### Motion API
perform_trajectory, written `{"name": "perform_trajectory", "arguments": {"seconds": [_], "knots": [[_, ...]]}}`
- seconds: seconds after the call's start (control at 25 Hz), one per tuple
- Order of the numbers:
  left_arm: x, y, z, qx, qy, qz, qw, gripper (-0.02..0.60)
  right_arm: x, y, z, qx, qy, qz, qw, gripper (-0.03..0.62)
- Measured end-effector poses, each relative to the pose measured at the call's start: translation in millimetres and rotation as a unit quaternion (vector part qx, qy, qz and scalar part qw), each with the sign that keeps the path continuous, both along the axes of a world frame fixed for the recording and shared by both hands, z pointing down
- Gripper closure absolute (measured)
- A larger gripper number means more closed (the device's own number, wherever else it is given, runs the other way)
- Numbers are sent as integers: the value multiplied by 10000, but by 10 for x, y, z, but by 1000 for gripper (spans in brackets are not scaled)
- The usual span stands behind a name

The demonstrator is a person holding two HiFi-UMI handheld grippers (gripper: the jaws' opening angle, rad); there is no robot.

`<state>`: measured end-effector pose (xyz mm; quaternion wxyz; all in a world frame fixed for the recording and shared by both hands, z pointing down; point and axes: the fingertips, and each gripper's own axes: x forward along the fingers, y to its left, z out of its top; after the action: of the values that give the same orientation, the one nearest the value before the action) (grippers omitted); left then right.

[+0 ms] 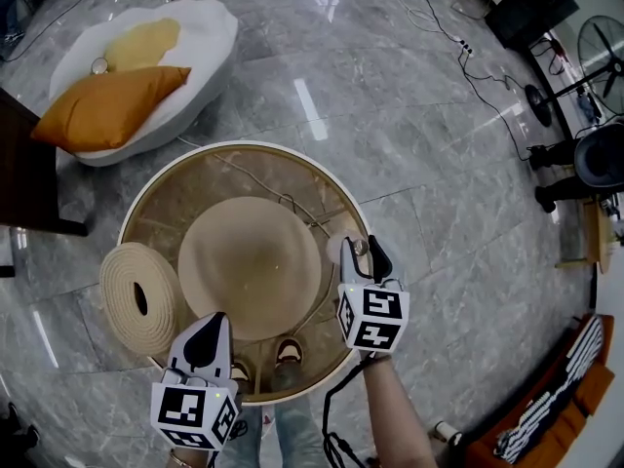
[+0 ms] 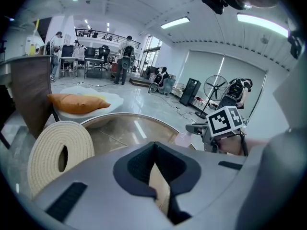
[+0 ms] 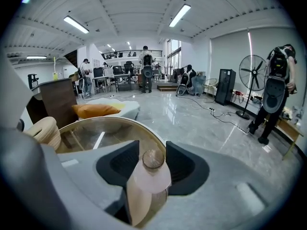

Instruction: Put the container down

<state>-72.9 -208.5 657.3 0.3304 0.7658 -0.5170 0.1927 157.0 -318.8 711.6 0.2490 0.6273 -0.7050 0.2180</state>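
Fingers (image 3: 184,164) of the right gripper (image 3: 152,146) spread wide around the container (image 3: 148,176), left gripper (image 2: 153,146) closed.

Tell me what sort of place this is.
Probably a big open-plan office or lab hall: polished stone floor, desks with people at the back, a standing fan and cables trailing across it.

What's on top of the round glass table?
A tan brimmed hat lies at the table's centre; a small clear container stands near its right rim between the right gripper's open jaws. A woven roll overlaps its left rim. Anything under the hat is hidden.
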Motion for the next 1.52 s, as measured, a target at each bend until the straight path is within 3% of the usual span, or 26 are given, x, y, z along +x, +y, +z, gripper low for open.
{"name": "perform_trajectory", "arguments": {"seconds": [0.4, 0.64, 1.0, 1.2, 1.4, 1.52], "knots": [[-69, 203, -360, 134, 13, 142, 9998, 586, 16, 362, -576, 89, -185, 310, 9993, 436], [-205, 277, -741, 212, 65, 26, 9998, 586, -92, 757, -1085, 88, -294, 356, 9989, 436], [-202, 276, -1656, 623, 185, 126, 9978, 586, -82, 1396, -2124, 311, -897, 838, 9919, 442], [-140, 399, -2233, 819, 304, 235, 9959, 585, -129, 1743, -2740, 519, -1286, 804, 9871, 453], [-78, 520, -2766, 1016, 386, 418, 9932, 586, -186, 1990, -3354, 833, -1284, 697, 9858, 471], [-21, 533, -2981, 1115, 505, 432, 9915, 586, -171, 2068, -3624, 1050, -1220, 633, 9849, 517]]}}
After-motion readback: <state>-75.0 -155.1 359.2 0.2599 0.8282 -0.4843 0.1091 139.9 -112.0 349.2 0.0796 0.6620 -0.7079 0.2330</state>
